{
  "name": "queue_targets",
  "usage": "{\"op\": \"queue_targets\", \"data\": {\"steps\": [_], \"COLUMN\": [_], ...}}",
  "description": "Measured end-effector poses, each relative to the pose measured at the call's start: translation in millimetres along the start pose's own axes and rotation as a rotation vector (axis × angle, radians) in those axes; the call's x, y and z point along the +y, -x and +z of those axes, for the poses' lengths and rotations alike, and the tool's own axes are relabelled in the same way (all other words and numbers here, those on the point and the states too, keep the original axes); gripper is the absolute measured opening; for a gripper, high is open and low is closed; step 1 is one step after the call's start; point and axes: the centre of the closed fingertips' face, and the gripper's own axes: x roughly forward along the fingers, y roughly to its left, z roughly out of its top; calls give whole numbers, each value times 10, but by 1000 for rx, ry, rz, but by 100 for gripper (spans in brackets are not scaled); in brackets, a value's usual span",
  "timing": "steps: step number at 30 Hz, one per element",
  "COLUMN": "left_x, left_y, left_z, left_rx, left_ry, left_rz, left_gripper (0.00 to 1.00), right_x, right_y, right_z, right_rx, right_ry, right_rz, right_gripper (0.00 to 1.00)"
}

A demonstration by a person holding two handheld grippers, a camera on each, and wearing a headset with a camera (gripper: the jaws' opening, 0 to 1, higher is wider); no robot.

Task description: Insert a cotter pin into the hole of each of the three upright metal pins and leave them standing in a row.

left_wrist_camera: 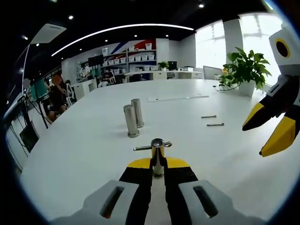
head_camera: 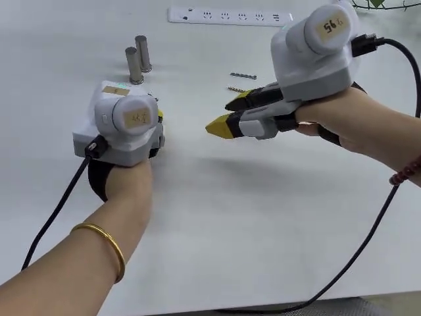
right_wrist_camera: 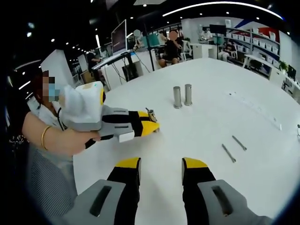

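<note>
My left gripper (left_wrist_camera: 158, 165) is shut on an upright metal pin (left_wrist_camera: 157, 154) with a cotter pin (left_wrist_camera: 149, 147) through the hole near its top. In the head view the left gripper (head_camera: 158, 122) hides that pin under its body. Two more metal pins (head_camera: 134, 66) (head_camera: 143, 52) stand side by side just beyond it, also seen in the left gripper view (left_wrist_camera: 131, 121) (left_wrist_camera: 137, 112). Two loose cotter pins (head_camera: 243, 76) (head_camera: 235, 89) lie flat on the table. My right gripper (head_camera: 219, 116) hovers open to the right, empty, with its jaws pointing at the left gripper (right_wrist_camera: 140, 125).
A white power strip (head_camera: 230, 16) lies along the far edge of the white table (head_camera: 217, 217). A potted plant (left_wrist_camera: 243, 70) stands at the table's far right. Cables trail from both grippers toward the near edge.
</note>
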Motion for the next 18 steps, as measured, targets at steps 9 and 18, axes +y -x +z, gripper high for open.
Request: {"op": "queue_targets", "data": {"steps": [9,18], "left_x": [-6,-5], "left_y": [-5,-9], "left_z": [5,148], "left_rx": [-2,-51], "left_ry": [0,15], "left_rz": [3,2], "left_gripper": [6,8], "right_x": [22,34], "right_y": [16,0], "right_z": [-40,-45], "right_rx": [4,6], "right_ry": [-13,-24], "right_rz": [-1,12], "right_gripper": [30,30]}}
